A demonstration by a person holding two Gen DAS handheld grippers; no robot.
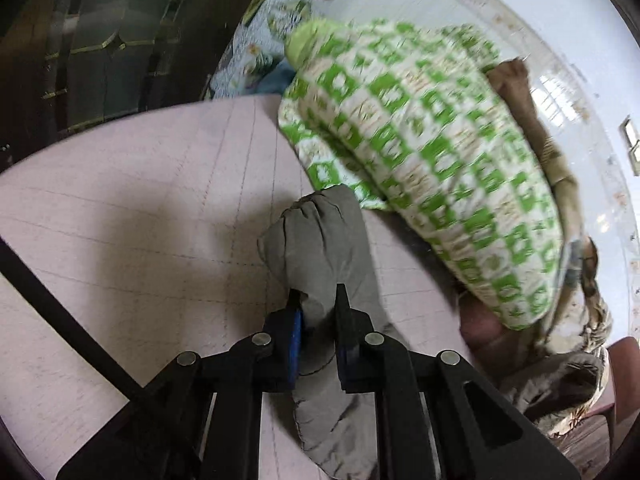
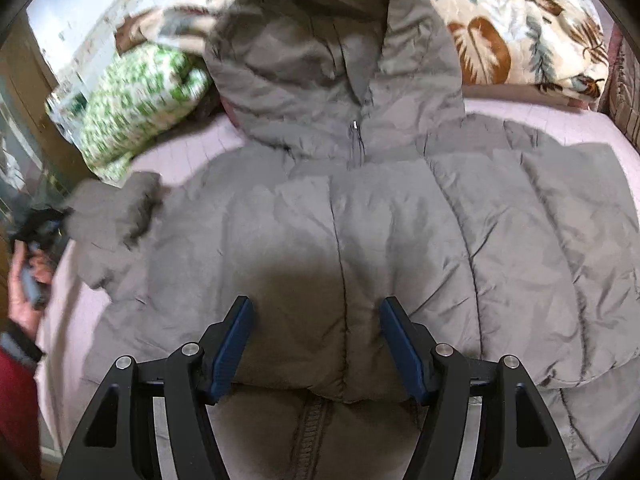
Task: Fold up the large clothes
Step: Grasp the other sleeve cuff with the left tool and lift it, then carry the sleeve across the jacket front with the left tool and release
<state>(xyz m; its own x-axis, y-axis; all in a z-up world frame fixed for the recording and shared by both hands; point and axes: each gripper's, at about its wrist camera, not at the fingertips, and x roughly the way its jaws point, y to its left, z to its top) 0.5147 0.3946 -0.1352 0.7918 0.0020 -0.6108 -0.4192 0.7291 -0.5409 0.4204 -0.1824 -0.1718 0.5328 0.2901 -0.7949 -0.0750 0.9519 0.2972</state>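
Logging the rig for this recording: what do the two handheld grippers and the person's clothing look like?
Both grippers, left gripper and right gripper, have matte black angular linkage arms with round silver pivot pins and triangular cutouts. Their fingers carry ribbed blue pads. No cables show. At the right wrist view's left edge, a red sleeve with a dark cuff appears.

This is a bedroom in a home. A bed covered with a pale pink quilted sheet [image 2: 560, 128] fills the right wrist view, and bedding is piled along its far side: a green-and-white patterned pillow [image 2: 136, 104] at ten o'clock and a cream plush blanket with brown and teal leaf print [image 2: 512, 28] at one o'clock. In the left wrist view, a dark wooden cabinet with glass panels [image 1: 100, 48] stands at ten o'clock, and a pale painted wall [image 1: 560, 20] at two o'clock.
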